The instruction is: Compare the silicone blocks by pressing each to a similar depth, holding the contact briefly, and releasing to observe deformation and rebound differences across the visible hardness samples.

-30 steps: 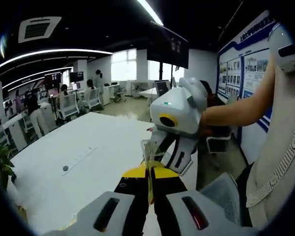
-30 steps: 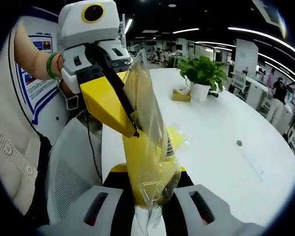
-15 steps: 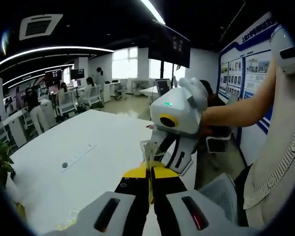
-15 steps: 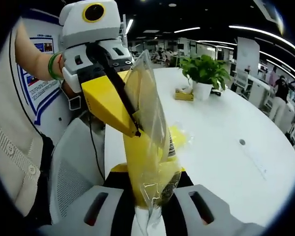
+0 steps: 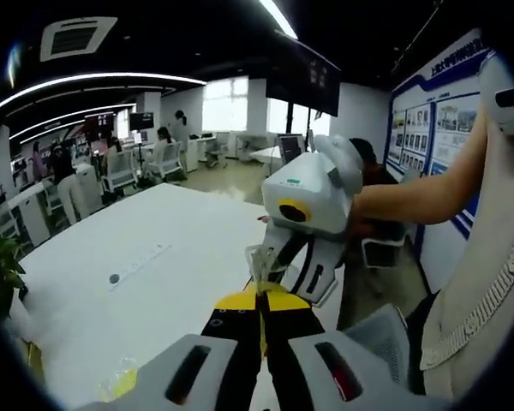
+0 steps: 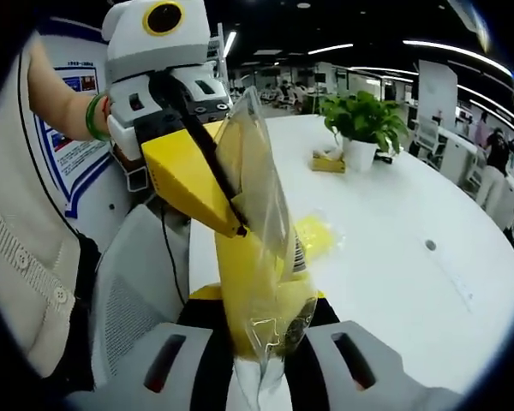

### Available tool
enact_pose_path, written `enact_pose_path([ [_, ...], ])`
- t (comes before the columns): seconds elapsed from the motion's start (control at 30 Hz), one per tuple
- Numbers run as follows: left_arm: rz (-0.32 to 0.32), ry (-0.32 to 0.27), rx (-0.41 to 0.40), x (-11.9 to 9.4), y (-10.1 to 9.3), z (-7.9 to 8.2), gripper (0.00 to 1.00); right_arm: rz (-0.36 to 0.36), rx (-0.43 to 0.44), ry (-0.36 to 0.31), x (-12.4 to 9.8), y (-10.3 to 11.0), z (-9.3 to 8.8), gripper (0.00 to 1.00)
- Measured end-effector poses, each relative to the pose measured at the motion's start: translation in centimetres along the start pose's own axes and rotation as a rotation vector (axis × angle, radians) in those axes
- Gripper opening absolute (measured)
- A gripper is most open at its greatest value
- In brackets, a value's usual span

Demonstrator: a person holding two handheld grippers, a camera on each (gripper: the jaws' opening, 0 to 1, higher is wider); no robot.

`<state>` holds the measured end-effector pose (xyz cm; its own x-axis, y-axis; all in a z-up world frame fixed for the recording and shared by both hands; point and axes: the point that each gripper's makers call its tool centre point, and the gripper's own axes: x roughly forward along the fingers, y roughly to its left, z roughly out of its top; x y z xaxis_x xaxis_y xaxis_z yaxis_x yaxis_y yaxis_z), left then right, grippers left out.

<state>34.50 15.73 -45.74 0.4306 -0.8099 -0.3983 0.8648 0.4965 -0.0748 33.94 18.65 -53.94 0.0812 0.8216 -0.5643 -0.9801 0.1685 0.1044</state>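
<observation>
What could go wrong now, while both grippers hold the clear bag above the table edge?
1. The clear plastic bag with yellow contents is pinched between the left gripper and the right gripper; pulling apart could tear it.
2. It hangs near the edge of the white table, so if it slips it may fall to the floor.

The wide white counter (image 6: 394, 257) lies mostly bare in the right gripper view, open to a pass across its middle, with a potted plant (image 6: 364, 128) and a small yellow box (image 6: 330, 163) standing at its far end and a yellow packet (image 6: 313, 233) lying near the close edge. Between the two tongs a clear bag (image 6: 257, 248) with yellow contents hangs, blocking the space straight ahead. A mesh chair (image 6: 128, 291) and the person's sleeve (image 6: 17, 274) crowd the side off the counter.
</observation>
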Motion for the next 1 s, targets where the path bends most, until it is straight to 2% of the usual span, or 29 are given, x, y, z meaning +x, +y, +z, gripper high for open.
enact_pose_path([
  [0.1, 0.0, -0.006, 0.005, 0.0, -0.2, 0.3, 0.0, 0.015, 0.007, -0.007, -0.3, 0.1, 0.0, 0.17],
  [0.13, -0.001, -0.005, 0.002, 0.0, -0.2, 0.3, 0.0, 0.019, -0.017, -0.01, -0.3, 0.3, 0.0, 0.18],
  [0.2, -0.007, 0.002, -0.035, 0.1, -0.3, 0.3, 0.0, 0.024, -0.025, -0.004, -0.4, 0.3, -0.1, 0.19],
  [0.53, 0.0, 0.014, -0.071, 0.4, -0.4, -0.2, 0.0, 0.041, -0.001, 0.021, -0.3, 0.4, -0.8, 0.22],
  [0.6, -0.006, 0.007, -0.11, 0.4, -0.4, -0.3, 0.0, 0.045, -0.011, 0.025, -0.3, 0.5, -0.9, 0.22],
  [0.73, 0.016, -0.01, -0.101, 0.4, -0.4, -0.4, 0.0, 0.043, -0.02, 0.023, -0.3, 0.4, -0.9, 0.23],
  [1.0, 0.028, -0.045, -0.175, 0.3, -0.2, -0.5, 0.0, 0.049, 0.009, 0.002, -0.3, 0.4, -0.7, 0.28],
])
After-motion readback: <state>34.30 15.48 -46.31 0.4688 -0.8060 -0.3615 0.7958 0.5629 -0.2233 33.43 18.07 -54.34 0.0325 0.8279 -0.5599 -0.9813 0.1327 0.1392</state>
